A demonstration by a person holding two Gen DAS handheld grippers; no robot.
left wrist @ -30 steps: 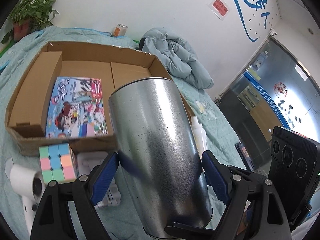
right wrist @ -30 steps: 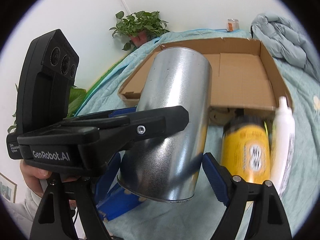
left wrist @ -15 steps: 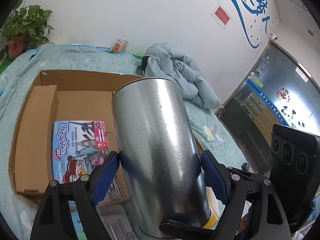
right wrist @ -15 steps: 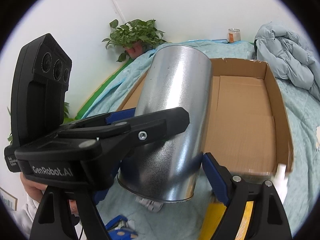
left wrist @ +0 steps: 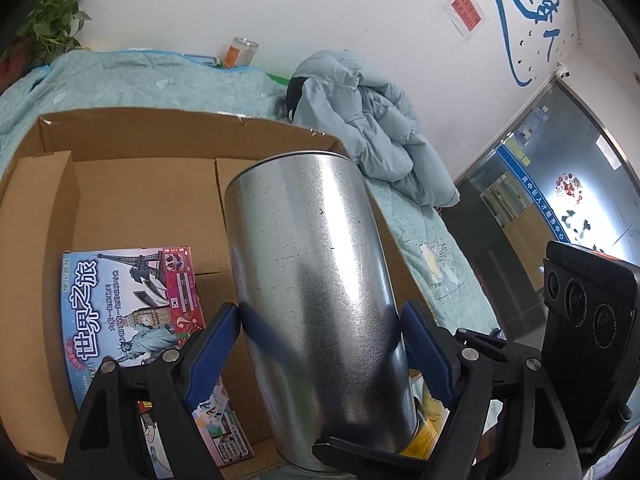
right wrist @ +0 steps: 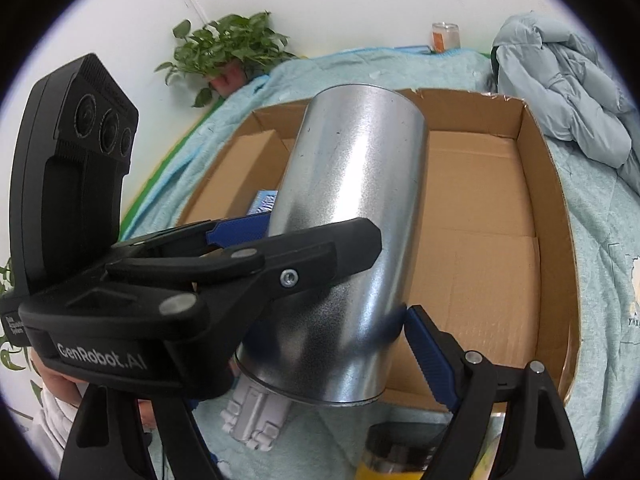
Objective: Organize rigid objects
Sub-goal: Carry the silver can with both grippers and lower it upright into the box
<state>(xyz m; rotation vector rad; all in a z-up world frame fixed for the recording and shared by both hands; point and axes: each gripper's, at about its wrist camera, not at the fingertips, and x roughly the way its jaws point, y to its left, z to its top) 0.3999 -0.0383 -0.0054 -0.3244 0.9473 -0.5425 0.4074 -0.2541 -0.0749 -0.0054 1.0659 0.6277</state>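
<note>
We hold the metal cylinder (left wrist: 320, 292) with both grippers. Our left gripper (left wrist: 320, 344) has its jaws spread wide around the cylinder's lower part, the blue pads (left wrist: 212, 350) pressed on either side. Our right gripper (right wrist: 320, 344) clamps it too: its right pad touches the cylinder's lower wall, while its left finger is hidden behind the left gripper's body, which crosses the right wrist view.

The cylinder is raised over the near edge of the cardboard box (left wrist: 132, 200). Its long axis runs forward and up, away from the cameras, tilted rather than upright. The far end points toward the box's back wall; the near rim (right wrist: 316, 394) hangs over the near wall and the bed (right wrist: 600, 264).

Inside the box, at left, a colourful flat game box (left wrist: 132, 320) lies flat. Below the cylinder's near rim sit a grey plastic piece (right wrist: 256, 420) and a yellow can (right wrist: 396, 456).
</note>
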